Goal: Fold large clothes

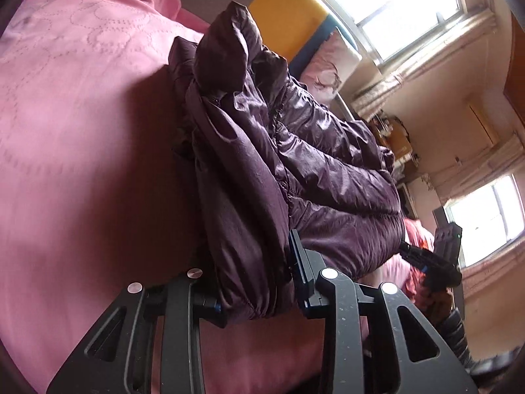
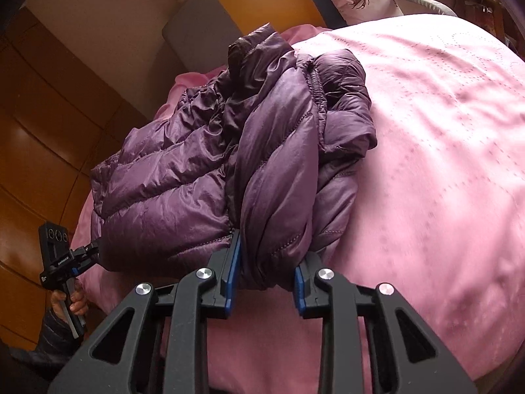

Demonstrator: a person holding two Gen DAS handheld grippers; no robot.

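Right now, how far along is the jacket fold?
Done: the jacket is already bunched into layers on the pink bedspread, not spread flat. In hand: the right gripper and left gripper each clamp a thick roll of its near edge. Left: the bundle looks lumpy and uneven, with a loose flap sticking up at the far end, so it probably needs flattening and squaring.
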